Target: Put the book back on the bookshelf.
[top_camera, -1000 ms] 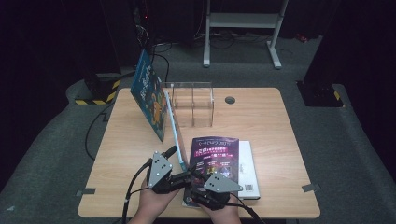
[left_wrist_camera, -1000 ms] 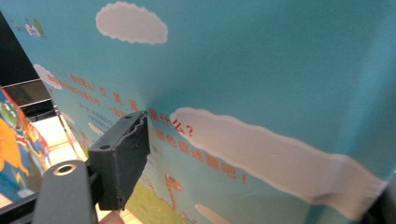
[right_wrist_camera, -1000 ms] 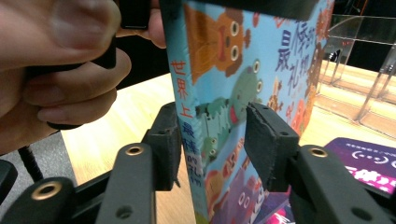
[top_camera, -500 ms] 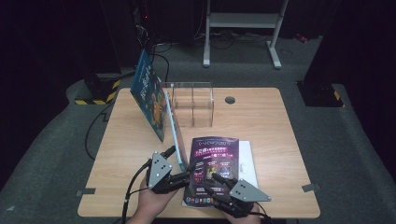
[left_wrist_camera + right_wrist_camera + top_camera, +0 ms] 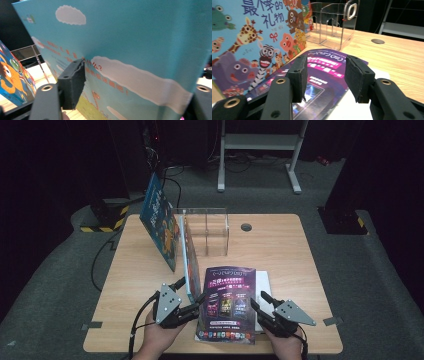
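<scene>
A thin picture book (image 5: 190,262) stands on its edge, leaning toward the clear acrylic holder (image 5: 207,232). My left gripper (image 5: 190,292) holds its near end. In the left gripper view the book's teal cloud cover (image 5: 140,37) runs between the jaws, which have just been closing. One pad (image 5: 72,86) presses on the cover; the other is hidden behind the book. The book's animal cover (image 5: 249,42) is in the right gripper view. A purple magazine (image 5: 229,302) lies flat on a white book (image 5: 264,290). My right gripper (image 5: 257,299) hovers open at the magazine's right edge, pads (image 5: 299,75) bare.
A second book (image 5: 159,222) with an orange creature leans at the holder's left. The wooden table (image 5: 300,260) has a round cable hole (image 5: 246,226) at the back. A metal stand (image 5: 260,145) is on the floor beyond it.
My right gripper has slid rightward from beside the left gripper, across the magazine's near end to its right edge. The left gripper and the standing book have stayed in place.
</scene>
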{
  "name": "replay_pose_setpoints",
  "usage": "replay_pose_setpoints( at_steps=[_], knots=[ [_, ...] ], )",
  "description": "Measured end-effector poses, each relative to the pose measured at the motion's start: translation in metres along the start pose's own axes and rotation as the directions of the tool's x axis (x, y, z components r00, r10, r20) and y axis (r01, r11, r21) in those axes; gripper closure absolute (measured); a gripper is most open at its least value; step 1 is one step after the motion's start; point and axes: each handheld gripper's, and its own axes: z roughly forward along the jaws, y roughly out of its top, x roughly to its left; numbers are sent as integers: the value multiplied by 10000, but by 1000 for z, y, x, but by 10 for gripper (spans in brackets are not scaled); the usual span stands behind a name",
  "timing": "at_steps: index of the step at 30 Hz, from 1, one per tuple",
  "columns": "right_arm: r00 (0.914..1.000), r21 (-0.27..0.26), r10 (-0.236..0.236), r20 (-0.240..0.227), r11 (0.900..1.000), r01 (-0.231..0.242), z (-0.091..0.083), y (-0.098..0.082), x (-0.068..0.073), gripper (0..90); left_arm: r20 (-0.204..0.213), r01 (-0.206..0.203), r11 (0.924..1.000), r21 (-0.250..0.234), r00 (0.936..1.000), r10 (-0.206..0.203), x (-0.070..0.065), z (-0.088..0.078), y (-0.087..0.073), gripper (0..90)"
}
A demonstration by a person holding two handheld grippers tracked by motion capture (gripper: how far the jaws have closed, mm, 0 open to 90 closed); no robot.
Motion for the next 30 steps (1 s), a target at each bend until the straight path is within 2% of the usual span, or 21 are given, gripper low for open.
replay_pose_setpoints(
  at_steps=[4, 9, 11, 12, 17, 20, 30],
  knots=[
    [9999, 88, 66, 102, 9999, -67, 1, -2, -3, 533, -13, 83, 9999, -102, 10000, -84, 3, -3, -1, 382],
    [10000, 59, 47, 84, 10000, -47, 2, -2, -3, 534, -489, -120, 9998, -145, 9987, 113, 3, -6, -3, 475],
    [10000, 27, 31, 75, 10000, -31, 2, -2, -3, 534, -507, 209, 9994, -262, 9985, -222, 6, -9, -3, 502],
    [10000, 12, 29, 70, 10000, -29, 2, -1, -3, 534, -528, 190, 9995, -267, 9984, -204, 7, -9, -3, 507],
    [10000, 0, -7, 39, 10000, 7, 3, -1, -2, 535, -902, -235, 9993, -282, 9957, 209, 6, -13, -4, 522],
    [10000, 29, 38, 26, 10000, -38, 5, -1, -2, 535, -1233, -490, 9985, -262, 9913, 454, 5, -14, -4, 553],
    [9998, 80, 206, 42, 9998, -206, 6, -2, -4, 536, -1261, -394, 9991, -176, 9913, 369, 15, -17, -4, 609]
  ],
)
